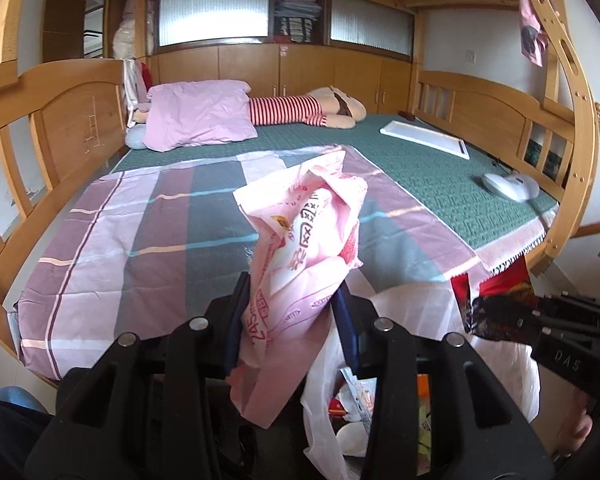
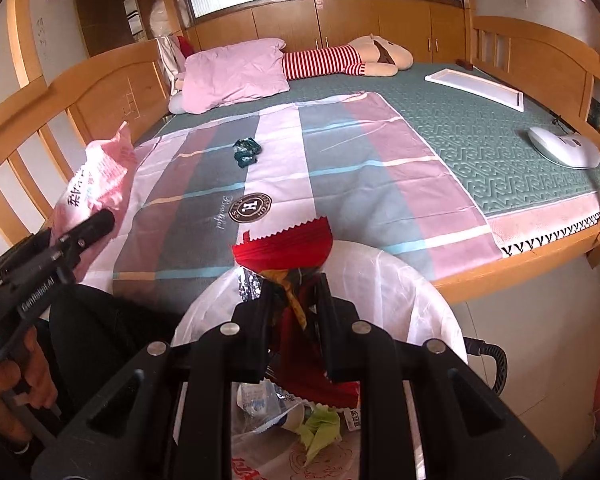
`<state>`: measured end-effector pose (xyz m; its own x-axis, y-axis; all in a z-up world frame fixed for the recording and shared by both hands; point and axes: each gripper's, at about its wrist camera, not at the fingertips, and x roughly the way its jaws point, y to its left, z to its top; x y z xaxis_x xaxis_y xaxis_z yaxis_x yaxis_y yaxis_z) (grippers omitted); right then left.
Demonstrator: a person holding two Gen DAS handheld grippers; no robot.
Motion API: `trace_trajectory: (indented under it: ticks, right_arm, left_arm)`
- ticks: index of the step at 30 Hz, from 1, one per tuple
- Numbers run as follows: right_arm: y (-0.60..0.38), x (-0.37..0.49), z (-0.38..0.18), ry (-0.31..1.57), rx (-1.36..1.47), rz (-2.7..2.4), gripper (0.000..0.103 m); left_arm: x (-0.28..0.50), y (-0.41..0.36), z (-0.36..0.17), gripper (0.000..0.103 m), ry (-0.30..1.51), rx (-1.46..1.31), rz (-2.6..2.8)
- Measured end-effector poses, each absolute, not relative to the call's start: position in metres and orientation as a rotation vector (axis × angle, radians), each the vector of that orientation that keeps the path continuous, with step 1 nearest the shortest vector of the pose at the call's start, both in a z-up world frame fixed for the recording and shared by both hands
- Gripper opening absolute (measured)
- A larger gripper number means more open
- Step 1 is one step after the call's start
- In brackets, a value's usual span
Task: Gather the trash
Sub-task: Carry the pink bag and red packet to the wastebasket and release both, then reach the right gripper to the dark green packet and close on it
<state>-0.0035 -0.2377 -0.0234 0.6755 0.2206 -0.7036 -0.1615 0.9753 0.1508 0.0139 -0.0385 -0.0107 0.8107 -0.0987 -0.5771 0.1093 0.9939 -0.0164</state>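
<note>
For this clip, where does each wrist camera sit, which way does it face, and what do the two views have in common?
Left wrist: on the left gripper, facing across the bed; its fingers clamp a pink wrapper; the right gripper shows at the right edge.
Right wrist: on the right gripper, above the white bag, holding a red wrapper; the person's left hand shows at lower left.
Shared: bed, pink pillow, striped plush toy, bag, both wrappers.

Black tool (image 1: pixel 292 320), silver screws, perhaps blue-lined fingers (image 1: pixel 346 316).
</note>
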Motion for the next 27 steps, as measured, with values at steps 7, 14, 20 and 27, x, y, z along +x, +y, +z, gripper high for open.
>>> trace_trajectory:
  ticks: [7,14,20,27]
  right_arm:
    - [-0.247,-0.004,-0.035,0.835,0.089,0.184,0.021]
    - [-0.245,-0.002,-0.044,0.871,0.079,0.177,0.024]
    - [-0.259,0.002,-0.055,0.938,0.16,0.149,0.042]
    - [-0.285,-0.01,-0.023,0.776,0.231,0.034,0.045]
  left_arm:
    - [0.014,-0.051,-0.031,0.04,0.672,0.042,-0.143]
    - [0.012,-0.048,-0.032,0.04,0.673,0.032,-0.135]
    - [0.014,-0.049,-0.037,0.04,0.692,0.025,-0.142]
    - [0.018,-0.062,-0.049,0.041,0.752,0.03,-0.258]
